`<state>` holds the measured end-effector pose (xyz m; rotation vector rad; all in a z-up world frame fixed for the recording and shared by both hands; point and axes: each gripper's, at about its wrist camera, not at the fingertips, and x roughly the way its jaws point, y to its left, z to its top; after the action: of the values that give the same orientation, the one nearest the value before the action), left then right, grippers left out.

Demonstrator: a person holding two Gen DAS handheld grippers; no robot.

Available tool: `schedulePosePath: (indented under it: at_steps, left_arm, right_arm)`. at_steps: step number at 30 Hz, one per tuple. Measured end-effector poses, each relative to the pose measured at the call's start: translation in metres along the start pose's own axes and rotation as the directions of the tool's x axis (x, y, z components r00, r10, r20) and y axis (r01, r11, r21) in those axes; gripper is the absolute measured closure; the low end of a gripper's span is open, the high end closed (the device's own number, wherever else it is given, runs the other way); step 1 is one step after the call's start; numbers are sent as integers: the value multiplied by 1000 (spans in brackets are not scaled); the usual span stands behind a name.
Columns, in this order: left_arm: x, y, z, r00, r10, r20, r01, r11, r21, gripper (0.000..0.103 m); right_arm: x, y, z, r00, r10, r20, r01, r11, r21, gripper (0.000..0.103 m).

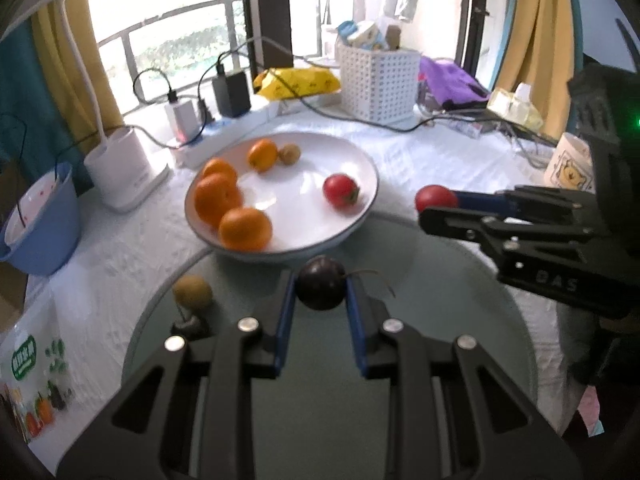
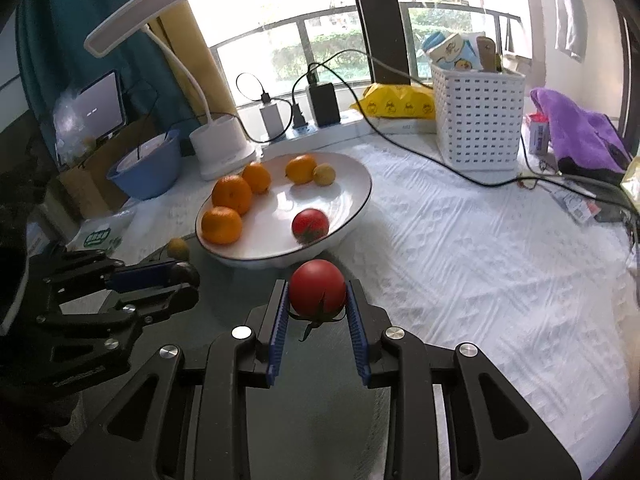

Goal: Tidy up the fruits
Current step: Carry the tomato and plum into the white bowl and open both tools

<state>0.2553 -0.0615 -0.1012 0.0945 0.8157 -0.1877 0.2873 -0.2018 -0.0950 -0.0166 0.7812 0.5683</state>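
Note:
A white bowl (image 1: pixel 360 160) (image 2: pixel 356 184) holds several oranges (image 1: pixel 218 196) (image 2: pixel 232 194), a small yellow-brown fruit (image 1: pixel 289 153) (image 2: pixel 323 174) and a red tomato (image 1: pixel 340 191) (image 2: pixel 310 225). My left gripper (image 1: pixel 321 292) (image 2: pixel 188 278) is shut on a dark purple fruit (image 1: pixel 321 288) just in front of the bowl, above a grey round tray (image 1: pixel 440 280) (image 2: pixel 224 304). My right gripper (image 2: pixel 317 292) (image 1: pixel 434 206) is shut on a second red tomato (image 2: pixel 317 288) (image 1: pixel 435 198), held near the bowl's right front rim. A brown fruit (image 1: pixel 192 293) (image 2: pixel 178 248) lies on the tray's left side.
A white desk lamp (image 1: pixel 120 168) (image 2: pixel 222 144) and a blue basin (image 1: pixel 40 228) (image 2: pixel 146 168) stand left of the bowl. A power strip with chargers (image 1: pixel 224 116) (image 2: pixel 300 120), a white basket (image 1: pixel 378 80) (image 2: pixel 476 120), a yellow bag, purple cloth and cables lie behind. A mug (image 1: pixel 570 166) stands at the right.

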Motion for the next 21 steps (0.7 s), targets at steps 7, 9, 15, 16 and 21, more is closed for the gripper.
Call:
schedulePosePath:
  at_steps: [7, 9, 15, 16, 21]
  left_arm:
    - [0, 5, 17, 999, -23, 42, 24, 1000, -14, 77]
    - [2, 6, 21, 998, -35, 52, 36, 999, -15, 77]
    - [20, 9, 33, 998, -43, 49, 44, 999, -18, 77]
    - [23, 10, 33, 998, -47, 47, 48, 999, -23, 77]
    - [36, 17, 37, 997, -61, 36, 62, 997, -47, 77]
  right_arm:
    - [3, -4, 14, 1000, -5, 12, 5, 1000, -15, 72]
    - [5, -5, 18, 1000, -3, 16, 4, 1000, -18, 72]
    - [13, -8, 28, 1000, -8, 26, 8, 1000, -23, 72]
    - [15, -9, 30, 1000, -9, 26, 9, 1000, -23, 72]
    - [25, -12, 37, 1000, -9, 23, 9, 1000, -24, 72]
